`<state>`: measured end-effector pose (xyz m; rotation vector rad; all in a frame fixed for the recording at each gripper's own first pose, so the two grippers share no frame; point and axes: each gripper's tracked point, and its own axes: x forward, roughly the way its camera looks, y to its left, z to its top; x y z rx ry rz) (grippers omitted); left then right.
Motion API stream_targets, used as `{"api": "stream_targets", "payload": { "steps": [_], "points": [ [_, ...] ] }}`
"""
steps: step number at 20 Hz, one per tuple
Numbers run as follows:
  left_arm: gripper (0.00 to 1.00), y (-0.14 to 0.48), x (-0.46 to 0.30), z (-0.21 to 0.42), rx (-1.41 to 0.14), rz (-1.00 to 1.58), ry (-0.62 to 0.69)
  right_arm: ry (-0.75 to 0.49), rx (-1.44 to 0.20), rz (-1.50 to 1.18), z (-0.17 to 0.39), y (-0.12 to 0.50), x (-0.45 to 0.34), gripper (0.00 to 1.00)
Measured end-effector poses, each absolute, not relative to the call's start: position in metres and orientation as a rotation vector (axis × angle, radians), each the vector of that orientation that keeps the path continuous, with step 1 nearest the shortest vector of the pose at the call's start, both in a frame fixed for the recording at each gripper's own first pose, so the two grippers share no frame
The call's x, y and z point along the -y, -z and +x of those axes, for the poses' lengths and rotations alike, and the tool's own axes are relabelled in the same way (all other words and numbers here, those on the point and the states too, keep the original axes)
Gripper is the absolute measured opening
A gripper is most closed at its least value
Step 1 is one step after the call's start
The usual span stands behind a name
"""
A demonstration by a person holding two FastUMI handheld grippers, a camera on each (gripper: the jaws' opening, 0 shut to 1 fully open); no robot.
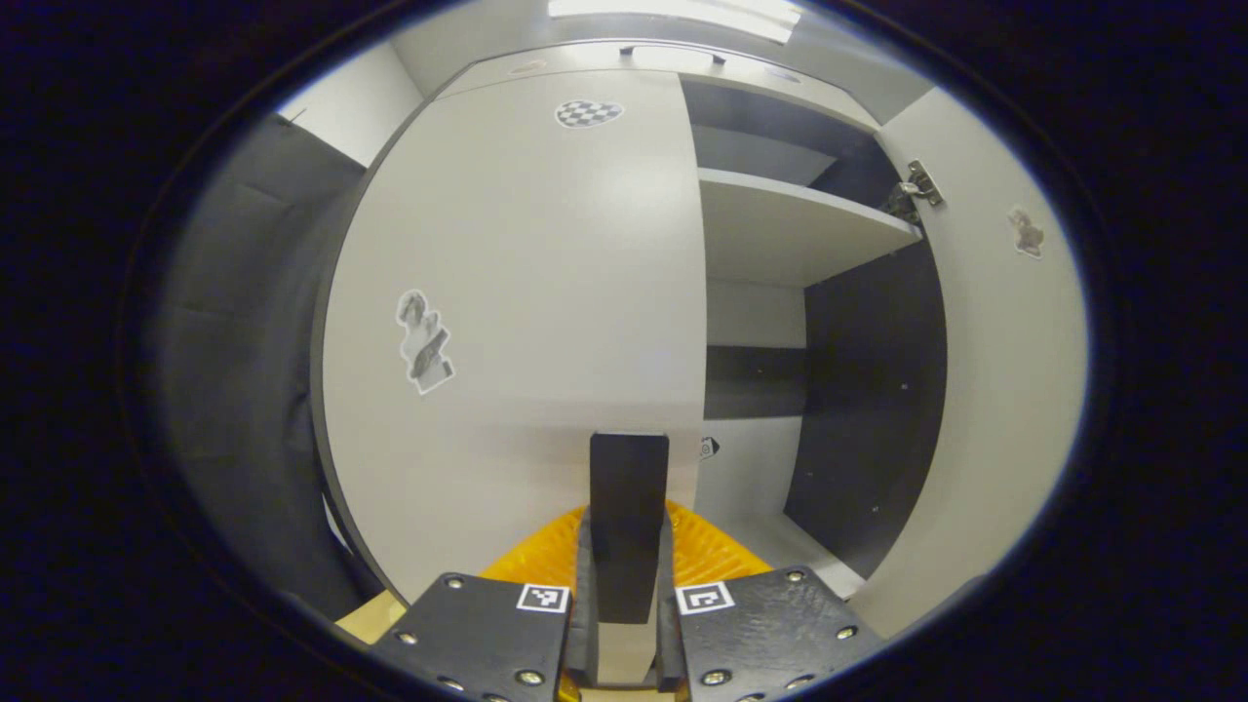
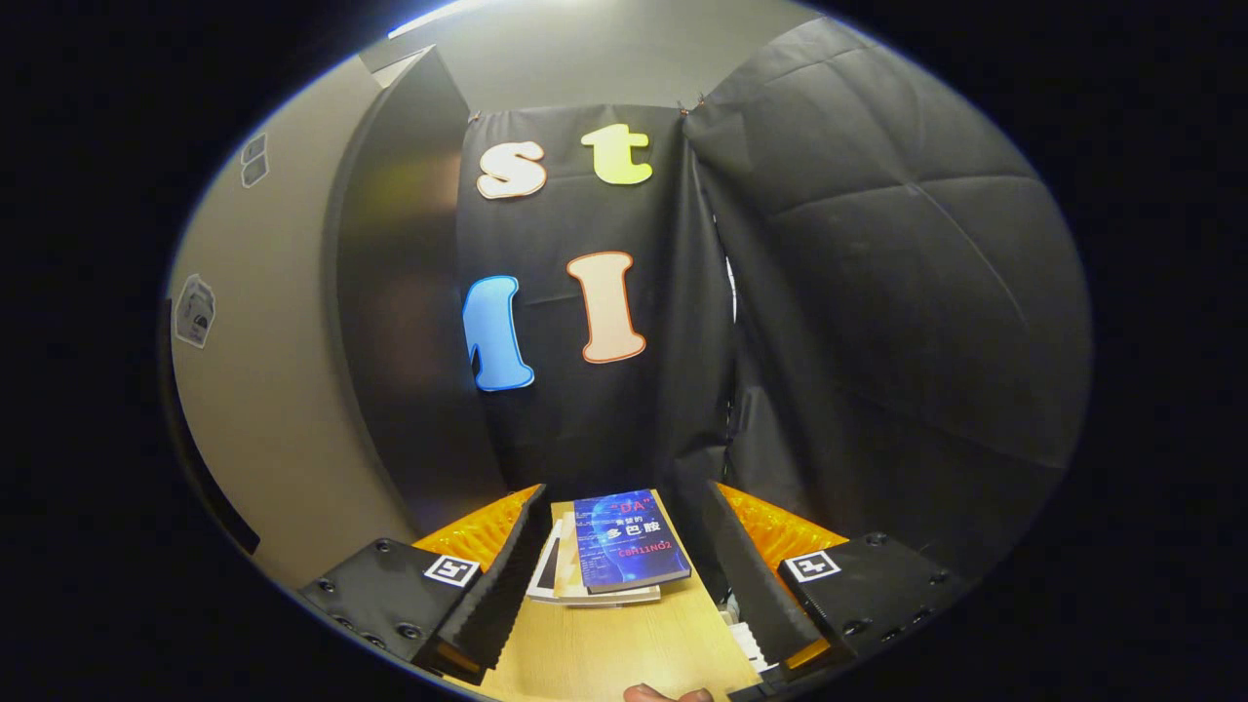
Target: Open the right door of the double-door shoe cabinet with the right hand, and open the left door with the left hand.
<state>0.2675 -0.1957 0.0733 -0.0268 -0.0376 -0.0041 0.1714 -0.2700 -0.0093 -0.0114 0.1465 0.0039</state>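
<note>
Left door shut, dead ahead of the left claw and slightly to its left in the left gripper view. Free vertical edge of that door just above and a touch right of the claw tips, running top to bottom of the cabinet. Right door swung wide already, standing off to the right, with a shelf and dark interior exposed between the two doors. Left claw narrow, fingers nearly together, seemingly pinching a dark upright strip at the door's edge; whether a handle or part of the tool, cannot tell.

Judged step: right half done, left door next. Left claw plainly the nearer one, aimed level and square at the door face, close in. Coming move likely a hook on the free edge and a pull leftward, around hinges on the far left side.

Right claw spread wide, holding nothing, aimed away over a table carrying a book on a small stack.
</note>
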Motion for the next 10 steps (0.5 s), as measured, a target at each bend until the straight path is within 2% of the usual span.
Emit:
{"api": "stream_targets", "payload": {
  "steps": [1,4,7,10],
  "points": [
    [0.24,-0.074,0.196,0.268,0.052,-0.031,-0.004,-0.007,-0.154,-0.035,0.173,0.010,0.268,0.92],
    [0.10,-0.072,0.195,0.267,0.047,-0.026,-0.008,-0.022,-0.154,-0.061,0.174,0.009,0.257,0.92],
    [0.09,-0.071,0.195,0.266,0.044,-0.046,0.009,-0.079,-0.131,0.026,0.168,-0.002,0.236,0.93],
    [0.10,-0.071,0.194,0.260,0.045,-0.041,0.026,-0.064,-0.103,0.052,0.157,-0.012,0.234,0.92]
  ]
}}
